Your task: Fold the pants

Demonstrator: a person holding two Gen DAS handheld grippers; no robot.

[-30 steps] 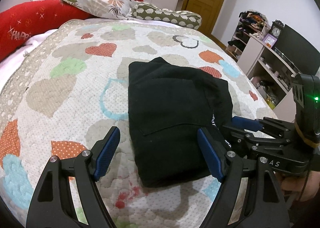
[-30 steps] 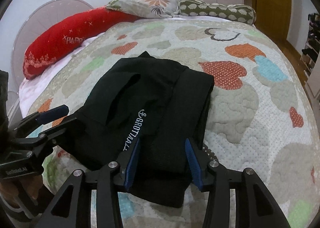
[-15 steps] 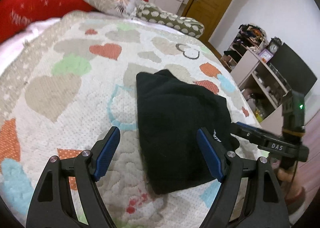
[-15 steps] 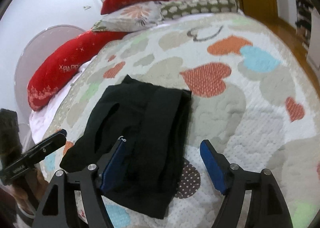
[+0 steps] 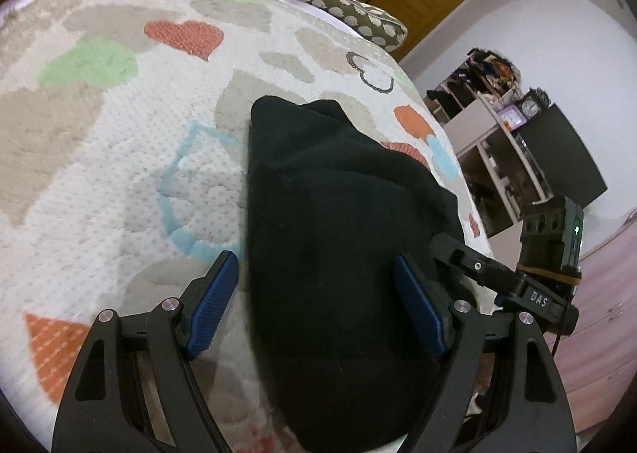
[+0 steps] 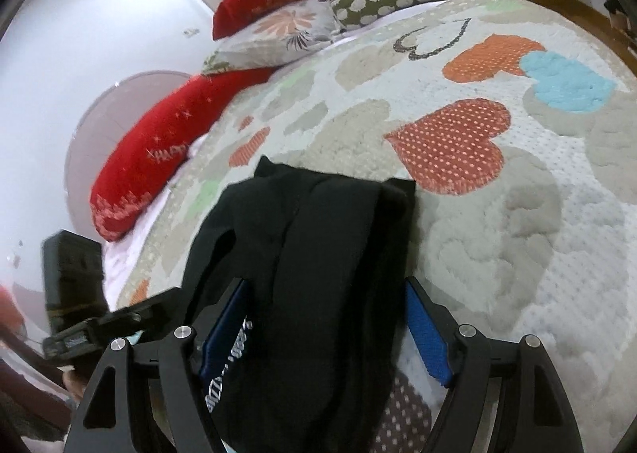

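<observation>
The folded pants [image 5: 338, 254] lie at centre frame on the quilt [image 5: 99, 174]. My left gripper [image 5: 314, 301] and right gripper [image 6: 326, 329] both gape wide, straddling the near edge. I should press evenly, flattening the bundle without dragging layers apart.

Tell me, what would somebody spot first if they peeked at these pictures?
Probably the black pants, folded into a dark bundle in the middle of the heart-patterned quilt. The left gripper and right gripper each hang open at the bundle's near end, blue fingers either side. At the bed's far end lie red pillows.
</observation>
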